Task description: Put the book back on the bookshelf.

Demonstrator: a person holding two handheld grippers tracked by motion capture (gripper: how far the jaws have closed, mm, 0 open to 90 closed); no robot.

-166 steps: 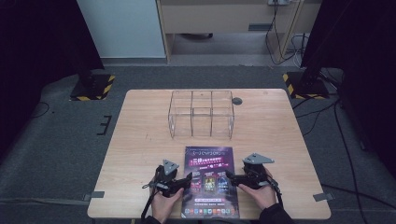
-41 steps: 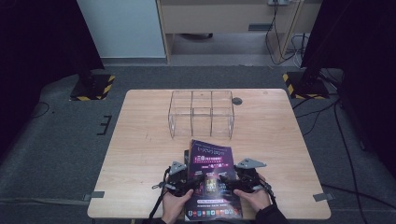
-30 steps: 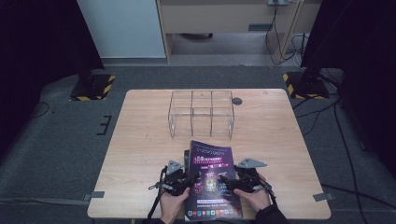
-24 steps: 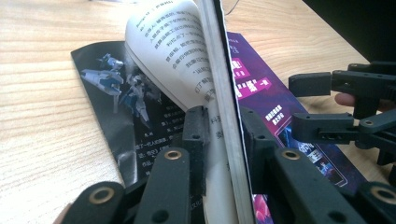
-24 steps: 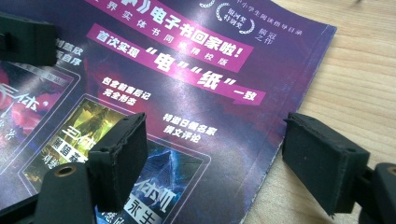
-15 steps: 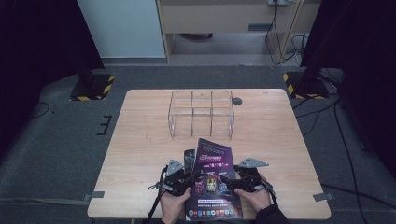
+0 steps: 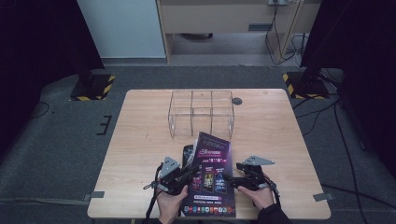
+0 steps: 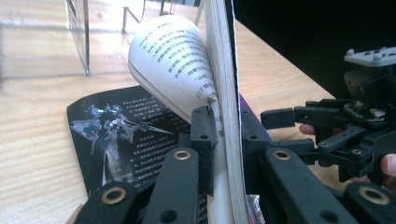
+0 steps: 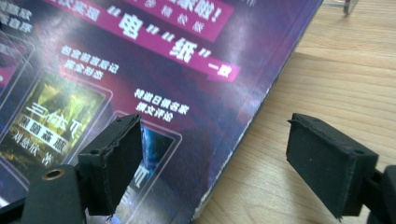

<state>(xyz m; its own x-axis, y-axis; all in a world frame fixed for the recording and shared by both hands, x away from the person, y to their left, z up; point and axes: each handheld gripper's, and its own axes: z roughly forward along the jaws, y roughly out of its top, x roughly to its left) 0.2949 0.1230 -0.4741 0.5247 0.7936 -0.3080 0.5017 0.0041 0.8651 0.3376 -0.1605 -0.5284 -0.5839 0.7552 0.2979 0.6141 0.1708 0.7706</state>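
Since earlier frame, you are raising magazine (image 7: 210, 172) off table (image 7: 140, 140); left tongs (image 8: 219, 140) closing on its pages, right tongs (image 9: 210, 163) gaping beside cover. Risk: pages tearing from one-sided pinch.

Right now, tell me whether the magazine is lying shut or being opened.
Being opened. The left hand-held gripper pinches the magazine cover and some pages, standing them on edge, while a loose page curls over the black inner sheet.

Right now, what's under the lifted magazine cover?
Under the magazine cover a white text page curls, with a dark robot picture page flat below. Pages beneath stay hidden.
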